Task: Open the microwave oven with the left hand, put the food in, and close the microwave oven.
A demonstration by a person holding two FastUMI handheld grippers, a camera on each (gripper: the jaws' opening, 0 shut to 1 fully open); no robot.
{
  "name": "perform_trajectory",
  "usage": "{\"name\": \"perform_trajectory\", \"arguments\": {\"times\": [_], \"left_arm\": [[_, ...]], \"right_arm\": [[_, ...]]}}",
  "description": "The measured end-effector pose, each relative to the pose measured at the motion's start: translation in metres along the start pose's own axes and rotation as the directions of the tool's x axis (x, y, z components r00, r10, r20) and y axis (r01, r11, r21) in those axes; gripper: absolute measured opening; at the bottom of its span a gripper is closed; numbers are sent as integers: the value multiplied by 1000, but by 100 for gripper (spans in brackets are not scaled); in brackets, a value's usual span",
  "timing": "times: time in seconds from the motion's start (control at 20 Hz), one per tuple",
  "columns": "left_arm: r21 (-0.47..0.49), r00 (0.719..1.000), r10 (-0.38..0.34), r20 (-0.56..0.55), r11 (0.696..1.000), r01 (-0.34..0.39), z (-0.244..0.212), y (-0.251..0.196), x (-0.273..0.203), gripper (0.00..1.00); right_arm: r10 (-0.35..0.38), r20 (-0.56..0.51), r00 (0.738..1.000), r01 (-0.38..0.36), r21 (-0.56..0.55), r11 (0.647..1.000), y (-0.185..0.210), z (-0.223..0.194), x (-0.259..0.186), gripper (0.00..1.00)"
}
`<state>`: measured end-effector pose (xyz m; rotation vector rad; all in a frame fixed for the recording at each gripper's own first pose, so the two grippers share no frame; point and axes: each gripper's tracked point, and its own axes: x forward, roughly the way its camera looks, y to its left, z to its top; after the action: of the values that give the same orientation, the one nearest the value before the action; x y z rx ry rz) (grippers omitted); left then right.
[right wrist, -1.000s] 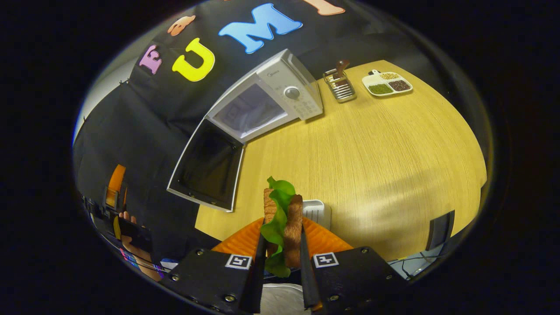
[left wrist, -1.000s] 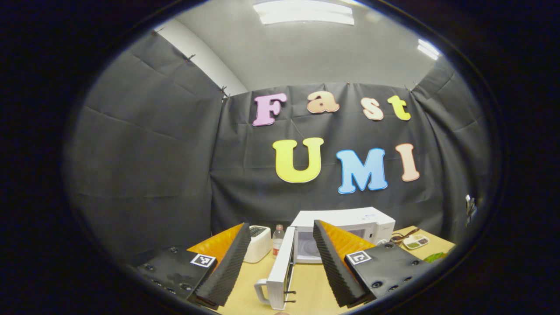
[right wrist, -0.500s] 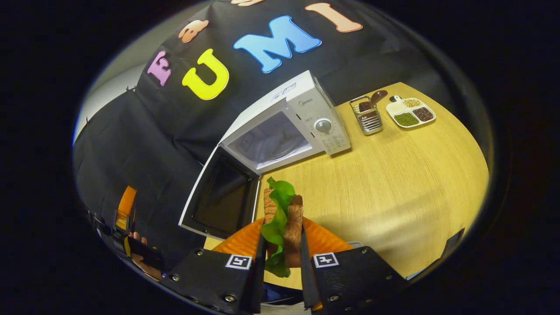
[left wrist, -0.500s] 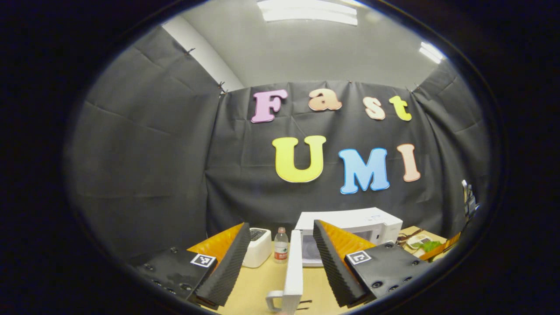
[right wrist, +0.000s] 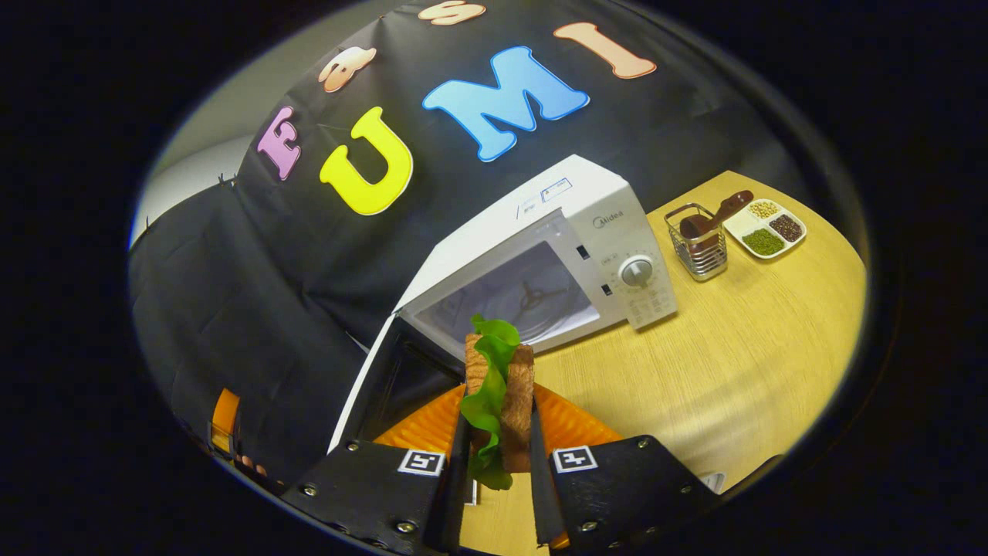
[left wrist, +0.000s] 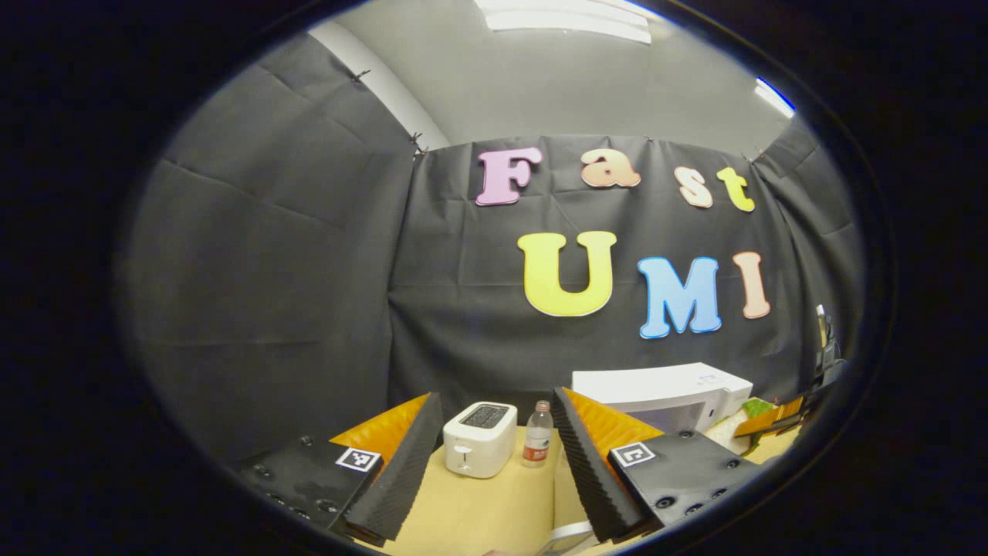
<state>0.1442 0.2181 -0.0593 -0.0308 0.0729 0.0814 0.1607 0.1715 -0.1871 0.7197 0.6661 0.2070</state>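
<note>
The right gripper [right wrist: 494, 494] has its fingers closed on a sandwich [right wrist: 500, 401] — two slices of brown toast with green lettuce sticking out the top and bottom, held upright on edge. It hangs above the near side of the wooden table [right wrist: 741, 363], just in front of the microwave oven [right wrist: 540, 262].

The microwave is white, with its door [right wrist: 386, 386] swung wide open to the left, dark glass panel facing out. Inside the cavity you can see the turntable hub [right wrist: 532, 297]. A round dial [right wrist: 637, 270] sits on the control panel on the right side.

To the right of the microwave there's a wire basket [right wrist: 698, 247] with a brown scoop-looking thing in it, and farther right a white divided dish [right wrist: 768, 229] with green, dark and pale grains in its compartments.

In the left gripper view, the left gripper [left wrist: 494, 463] is wide open with nothing between the fingers, up off the table. Beyond it stands a white toaster [left wrist: 480, 439] with a small water bottle [left wrist: 536, 445] just to its right — the microwave [left wrist: 664, 394] is farther right, partly behind one finger. The other gripper and a bit of the green lettuce peek in at the far right edge.
</note>
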Motion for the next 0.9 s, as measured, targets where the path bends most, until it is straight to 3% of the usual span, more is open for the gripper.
{"name": "perform_trajectory", "arguments": {"times": [0.25,0.9], "left_arm": [[33,998,49,-26,998,-48,-11,41,1,94],[95,994,43,-105,995,-33,-46,64,-1,94]], "right_arm": [[-18,57,998,18,9,1000,8,10,53,36],[-79,213,974,68,60,996,-1,19,172,36]]}}
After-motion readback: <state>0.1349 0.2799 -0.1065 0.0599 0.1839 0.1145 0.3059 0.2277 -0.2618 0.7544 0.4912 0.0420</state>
